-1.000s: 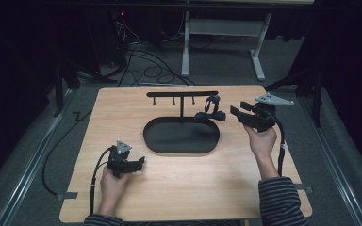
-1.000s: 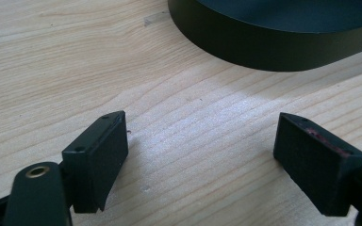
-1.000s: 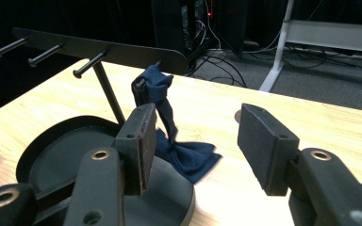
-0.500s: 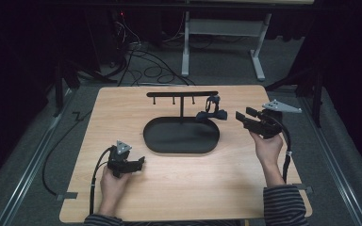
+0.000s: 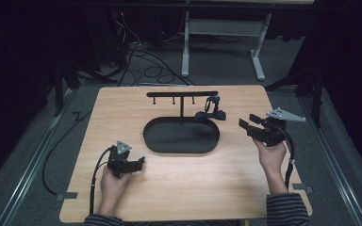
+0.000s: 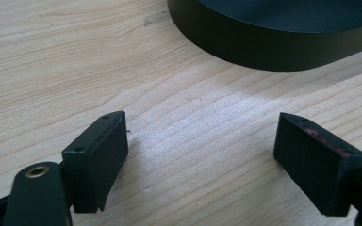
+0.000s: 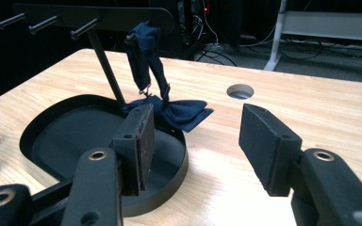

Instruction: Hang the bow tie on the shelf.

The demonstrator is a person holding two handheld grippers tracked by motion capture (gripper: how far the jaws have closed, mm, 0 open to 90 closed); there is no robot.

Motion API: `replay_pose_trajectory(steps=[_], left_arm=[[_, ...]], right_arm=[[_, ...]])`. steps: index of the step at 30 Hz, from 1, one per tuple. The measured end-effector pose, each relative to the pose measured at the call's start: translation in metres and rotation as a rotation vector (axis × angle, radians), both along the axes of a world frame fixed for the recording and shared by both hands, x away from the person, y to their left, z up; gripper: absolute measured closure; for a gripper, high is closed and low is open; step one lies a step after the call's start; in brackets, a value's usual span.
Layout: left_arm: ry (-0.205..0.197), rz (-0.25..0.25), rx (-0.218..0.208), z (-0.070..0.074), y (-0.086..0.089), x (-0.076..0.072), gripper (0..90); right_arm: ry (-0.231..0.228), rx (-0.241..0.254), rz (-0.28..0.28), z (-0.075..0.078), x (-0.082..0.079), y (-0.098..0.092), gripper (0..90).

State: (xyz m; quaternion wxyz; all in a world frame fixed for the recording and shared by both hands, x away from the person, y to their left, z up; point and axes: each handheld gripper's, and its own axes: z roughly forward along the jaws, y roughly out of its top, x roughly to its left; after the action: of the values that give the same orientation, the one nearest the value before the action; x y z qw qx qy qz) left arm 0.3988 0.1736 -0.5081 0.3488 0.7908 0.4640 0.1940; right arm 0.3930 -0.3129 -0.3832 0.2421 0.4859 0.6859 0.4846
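A black stand has an oval tray base [image 5: 155,141] and a T-shaped bar [image 5: 181,94] with pegs. From the bar's right end hangs a navy bow tie [image 5: 211,110] on its strap, its bow resting at the tray's rim. In the right gripper view the bow tie [image 7: 179,113] lies just beyond my right gripper [image 7: 195,141], which is open and holds nothing. That right gripper [image 5: 245,124] sits right of the tray and points left. My left gripper [image 5: 140,162] rests low at the front left, open over bare wood [image 6: 202,155], with the tray wall [image 6: 264,52] ahead.
The wooden table [image 5: 193,188] has a round hole [image 7: 240,91] behind the bow tie. Cables and a white frame leg [image 5: 185,52] lie on the dark floor beyond the table's far edge. Each gripper trails a cable.
My right hand has drawn its gripper back toward the near edge, slightly rightward and lower, away from the bow tie. The left gripper has stayed put.
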Motion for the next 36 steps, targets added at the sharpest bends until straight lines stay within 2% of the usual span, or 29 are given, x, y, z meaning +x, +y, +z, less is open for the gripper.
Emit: replay_pose_trajectory(steps=[14, 22, 36], left_arm=[[0.0, 0.0, 0.0, 0.0, 0.0, 0.0, 18.8], [0.0, 0.0, 0.0, 0.0, 0.0, 0.0, 18.7], [0.0, 0.0, 0.0, 0.0, 0.0, 0.0, 18.7]], right_arm=[[-0.015, 0.023, 0.001, -0.01, -0.015, -0.005, 43.1], [-0.022, 0.014, 0.008, -0.015, -0.025, -0.005, 42.2], [-0.004, 0.017, 0.012, -0.023, -0.036, -0.005, 42.8]])
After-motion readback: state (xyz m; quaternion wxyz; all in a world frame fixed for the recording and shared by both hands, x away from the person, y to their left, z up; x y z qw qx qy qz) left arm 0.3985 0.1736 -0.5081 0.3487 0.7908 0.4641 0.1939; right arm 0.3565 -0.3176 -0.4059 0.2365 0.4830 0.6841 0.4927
